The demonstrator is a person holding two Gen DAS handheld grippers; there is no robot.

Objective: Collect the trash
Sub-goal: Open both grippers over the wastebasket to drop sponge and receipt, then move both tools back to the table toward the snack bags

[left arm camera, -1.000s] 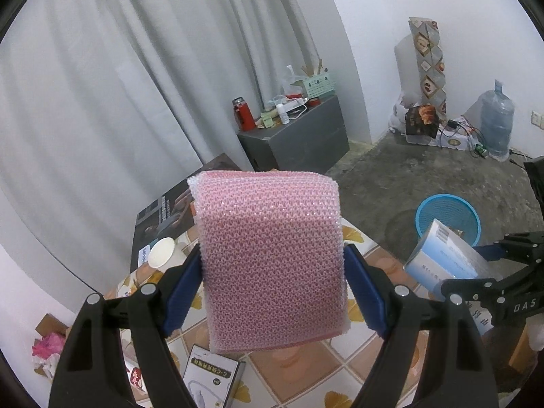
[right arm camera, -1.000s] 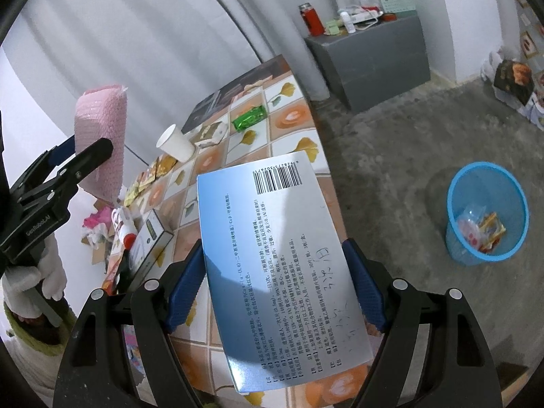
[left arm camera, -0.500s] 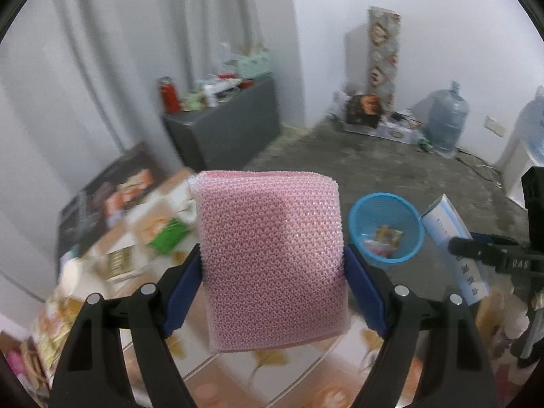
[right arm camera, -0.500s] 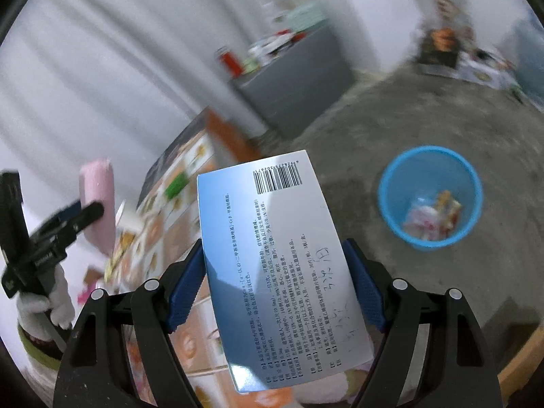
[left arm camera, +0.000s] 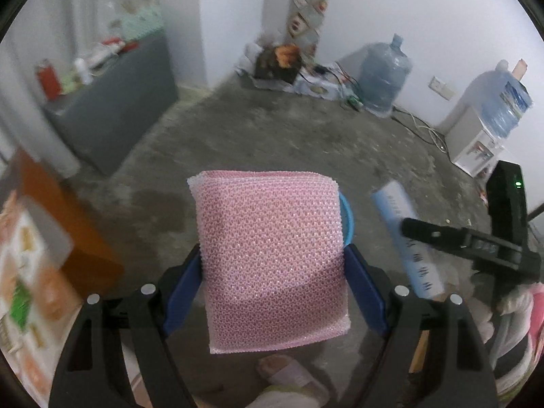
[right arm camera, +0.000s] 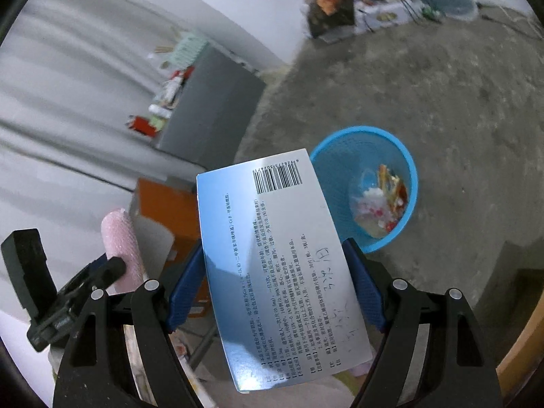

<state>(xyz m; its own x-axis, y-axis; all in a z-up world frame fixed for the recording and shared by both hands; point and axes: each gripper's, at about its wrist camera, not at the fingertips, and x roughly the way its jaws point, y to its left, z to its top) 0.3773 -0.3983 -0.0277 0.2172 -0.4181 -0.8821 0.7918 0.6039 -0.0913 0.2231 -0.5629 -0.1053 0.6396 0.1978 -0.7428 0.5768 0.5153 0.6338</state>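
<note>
Right wrist view: the right gripper point(right arm camera: 272, 272) clamps a silvery medicine box point(right arm camera: 282, 265) with the blue bin point(right arm camera: 370, 187) at two o'clock, while the left gripper point(left arm camera: 272, 282) pinches a pink sponge point(left arm camera: 272, 258) hiding that bin.

The sponge point(left arm camera: 272, 261) sits between the left gripper point(left arm camera: 272, 292) pads, in front of the basket point(left arm camera: 347, 219), hiding most of it; the box point(right arm camera: 282, 265) sits between the right gripper point(right arm camera: 272, 292) pads, just left of that basket on the floor point(right arm camera: 442, 108). Wrappers point(right arm camera: 380, 204) lie in the basket; the cabinet point(left arm camera: 112, 119) stands behind to the left, against the wall.
</note>
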